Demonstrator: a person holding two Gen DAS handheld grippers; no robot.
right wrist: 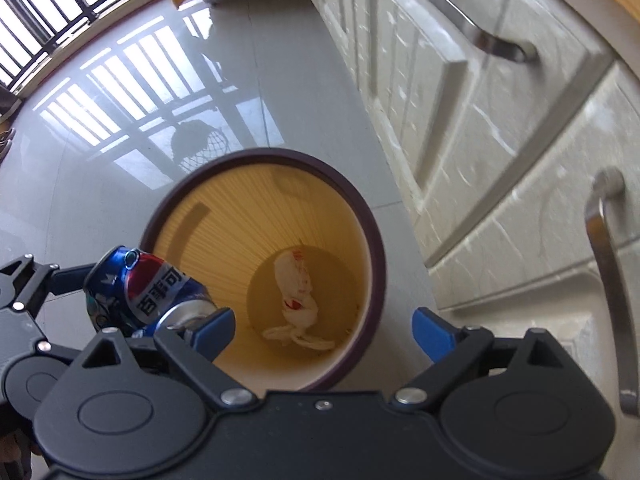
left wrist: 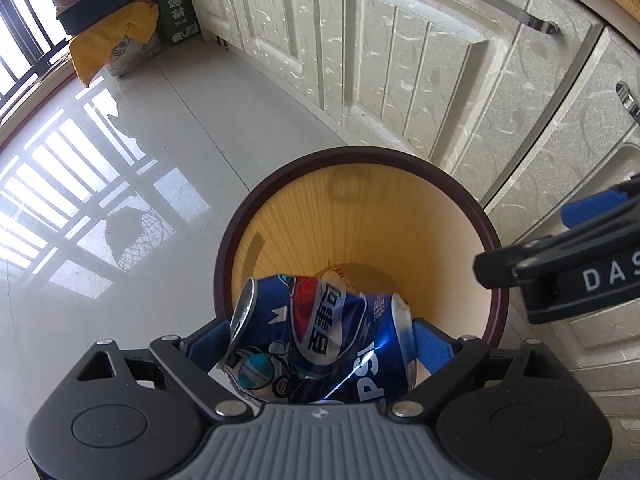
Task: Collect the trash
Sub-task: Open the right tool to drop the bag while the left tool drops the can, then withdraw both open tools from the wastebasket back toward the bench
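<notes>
A crushed blue Pepsi can (left wrist: pixel 320 336) lies crosswise between the blue pads of my left gripper (left wrist: pixel 320 340), one end against each pad. It hangs over the near rim of a round bin (left wrist: pixel 496 240), yellow inside with a dark brown rim. In the right wrist view the can (right wrist: pixel 140 292) sits at the bin's (right wrist: pixel 376 248) left edge in the left gripper (right wrist: pixel 132 296). A crumpled white and red wrapper (right wrist: pixel 296 300) lies on the bin's bottom. My right gripper (right wrist: pixel 324 332) stands open and empty above the bin, and it shows at the right (left wrist: pixel 536 240) of the left wrist view.
Cream cabinet doors (right wrist: pixel 500 120) with metal handles (right wrist: pixel 480 36) stand close on the bin's right. Glossy tile floor (left wrist: pixel 140 200) spreads to the left. A yellow bag (left wrist: pixel 108 48) and a green box (left wrist: pixel 176 0) stand far back by a barred window (right wrist: pixel 36 20).
</notes>
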